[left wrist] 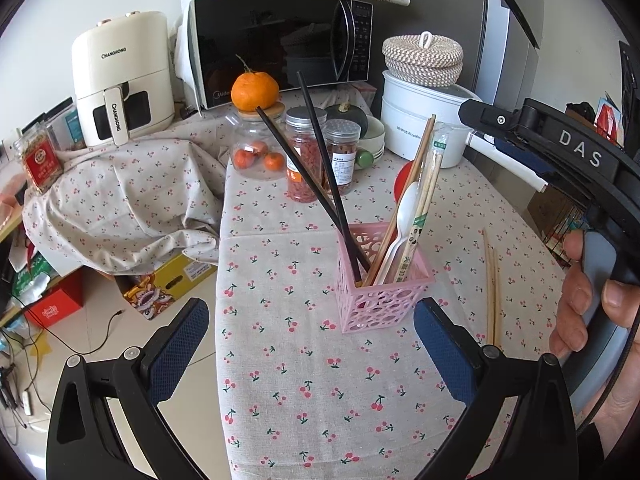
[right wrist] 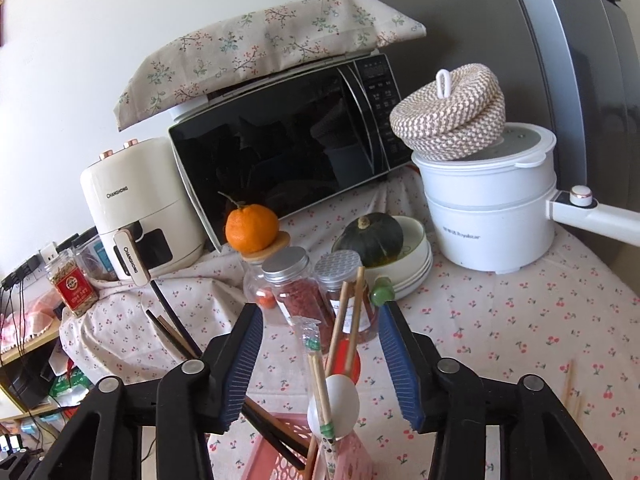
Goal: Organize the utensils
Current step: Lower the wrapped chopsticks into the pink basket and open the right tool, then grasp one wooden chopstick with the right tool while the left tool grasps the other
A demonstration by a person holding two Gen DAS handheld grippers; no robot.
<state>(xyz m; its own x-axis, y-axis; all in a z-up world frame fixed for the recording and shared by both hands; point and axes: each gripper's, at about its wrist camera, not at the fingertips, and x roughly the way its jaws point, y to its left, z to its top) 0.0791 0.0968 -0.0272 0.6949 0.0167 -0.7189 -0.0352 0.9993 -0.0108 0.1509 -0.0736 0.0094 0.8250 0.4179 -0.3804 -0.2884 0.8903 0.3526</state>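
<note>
A pink perforated utensil holder stands on the cherry-print tablecloth. It holds two black chopsticks, wooden chopsticks, a wrapped chopstick pair and a white plastic spoon. A loose wooden chopstick pair lies on the cloth to its right. My left gripper is open and empty, just in front of the holder. My right gripper is open and empty, above the holder, with the spoon and chopsticks rising between its fingers.
Behind the holder stand jars, a glass jar with an orange on top, a dark squash in bowls, a white pot with a woven basket, a microwave and an air fryer. The table edge drops off at the left.
</note>
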